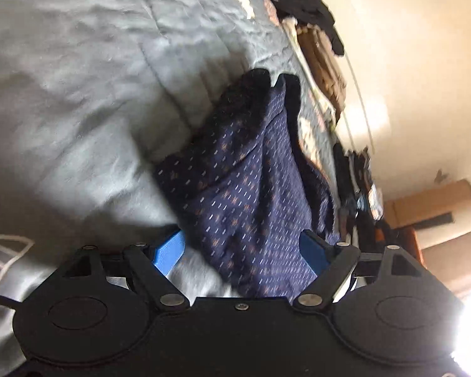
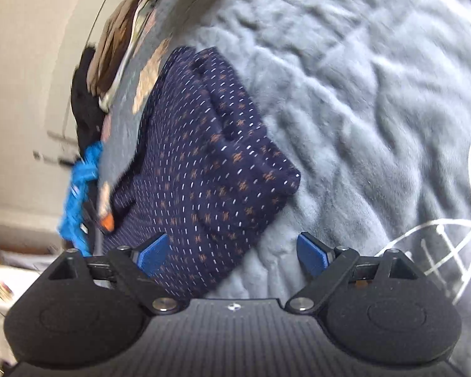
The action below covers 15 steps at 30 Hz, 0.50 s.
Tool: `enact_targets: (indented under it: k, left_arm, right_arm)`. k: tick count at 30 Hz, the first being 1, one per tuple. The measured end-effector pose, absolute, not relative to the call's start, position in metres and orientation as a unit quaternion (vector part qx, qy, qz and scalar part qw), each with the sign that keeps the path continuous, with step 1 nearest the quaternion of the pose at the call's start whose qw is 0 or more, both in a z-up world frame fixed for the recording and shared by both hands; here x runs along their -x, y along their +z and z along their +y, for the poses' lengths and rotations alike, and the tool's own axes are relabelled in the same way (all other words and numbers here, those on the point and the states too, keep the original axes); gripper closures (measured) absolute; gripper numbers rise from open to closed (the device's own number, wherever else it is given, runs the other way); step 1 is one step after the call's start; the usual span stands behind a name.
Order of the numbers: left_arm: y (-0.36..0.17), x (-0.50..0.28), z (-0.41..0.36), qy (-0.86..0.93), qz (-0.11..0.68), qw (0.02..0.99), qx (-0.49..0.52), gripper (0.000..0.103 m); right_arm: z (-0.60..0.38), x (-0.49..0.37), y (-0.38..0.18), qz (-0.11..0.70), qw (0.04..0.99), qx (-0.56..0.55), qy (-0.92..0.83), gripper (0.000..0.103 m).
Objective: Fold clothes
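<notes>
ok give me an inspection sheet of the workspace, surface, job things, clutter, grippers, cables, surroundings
surface: grey quilted bedspread, wrinkled, with a white line pattern at one edge.
job's things: navy patterned garment lying partly folded on the bedspread.
clutter: heap of clothes along the far edge, black, tan and a bright blue piece.
grippers: left gripper open, garment between its blue pads; right gripper open, one pad over the garment's edge, not pressing.
cables: a dark cable at the left gripper's side.
surroundings: cream wall; cardboard box beyond the bed.
</notes>
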State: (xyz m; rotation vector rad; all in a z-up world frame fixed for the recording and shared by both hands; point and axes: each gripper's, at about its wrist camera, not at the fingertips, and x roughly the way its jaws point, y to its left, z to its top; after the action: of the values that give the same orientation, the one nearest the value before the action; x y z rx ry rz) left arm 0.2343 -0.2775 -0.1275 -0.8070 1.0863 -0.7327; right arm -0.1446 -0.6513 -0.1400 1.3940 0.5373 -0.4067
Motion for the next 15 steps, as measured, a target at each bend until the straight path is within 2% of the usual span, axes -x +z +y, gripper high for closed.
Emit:
enact_targets:
  k: [4,9,10,13,15]
  left_arm:
    - [-0.127,-0.244,-0.286,-0.33,0.489,0.719,0.367,0.026]
    - [-0.126,-0.257,-0.307,-0.322,0.494,0.726,0.353,0.038]
    - [-0.127,-0.259,-0.31,-0.318,0.497,0.728,0.35,0.045]
    - [-0.13,-0.262,-0.313,-0.301,0.509,0.731,0.34,0.078]
    - [-0.132,-0.262,-0.313,-0.307,0.507,0.731,0.337,0.084]
  right_arm:
    - [-0.658,0.145,-0.151,0.21,0.697,-0.661,-0.182,0.008]
    - [-0.657,0.135,-0.146,0.203,0.714,-0.642,-0.19,0.005]
    - [-0.656,0.134,-0.145,0.201,0.716,-0.641,-0.192,0.005]
    - [-0.657,0.133,-0.146,0.187,0.717,-0.642,-0.199,0.005]
    - [-0.658,0.131,-0.147,0.174,0.718,-0.644,-0.201,0.005]
